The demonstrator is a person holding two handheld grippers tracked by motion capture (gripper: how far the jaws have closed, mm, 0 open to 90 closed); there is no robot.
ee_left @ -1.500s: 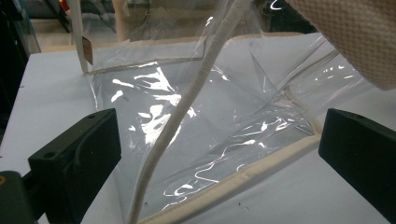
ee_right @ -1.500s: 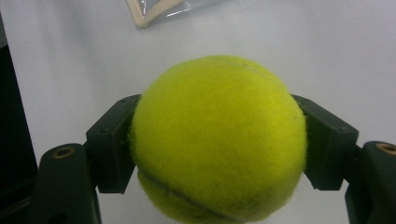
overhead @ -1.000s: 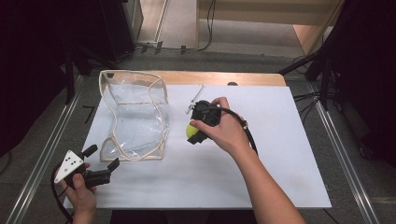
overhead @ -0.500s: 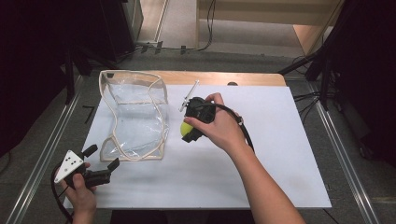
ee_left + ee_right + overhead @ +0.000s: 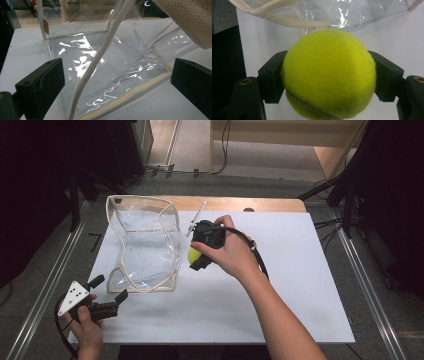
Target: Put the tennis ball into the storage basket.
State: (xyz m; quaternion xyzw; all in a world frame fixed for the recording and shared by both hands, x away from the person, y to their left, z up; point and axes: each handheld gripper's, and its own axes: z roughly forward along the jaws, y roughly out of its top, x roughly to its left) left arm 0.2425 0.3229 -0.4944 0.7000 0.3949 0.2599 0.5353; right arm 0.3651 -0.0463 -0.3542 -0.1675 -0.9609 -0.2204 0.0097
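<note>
A yellow tennis ball (image 5: 329, 75) sits clamped between the black jaws of my right gripper (image 5: 194, 256), which is shut on it and held above the white table just right of the bag. The clear plastic bag (image 5: 145, 242) with cream trim stands open at the table's left half. In the left gripper view the bag (image 5: 112, 65) lies right in front of my left gripper (image 5: 117, 82), whose jaws stand wide apart with nothing between them. In the high view the left gripper (image 5: 107, 295) rests at the near left, close to the bag's front corner.
The white table sheet (image 5: 300, 285) covers a wooden top and is bare to the right. A thin metal rod (image 5: 196, 218) lies behind the right gripper. Metal rails (image 5: 370, 295) run along both sides, with dark floor beyond.
My right gripper has carried the tennis ball up and to the left, closer to the bag's right side. The left gripper has stayed where it was.
</note>
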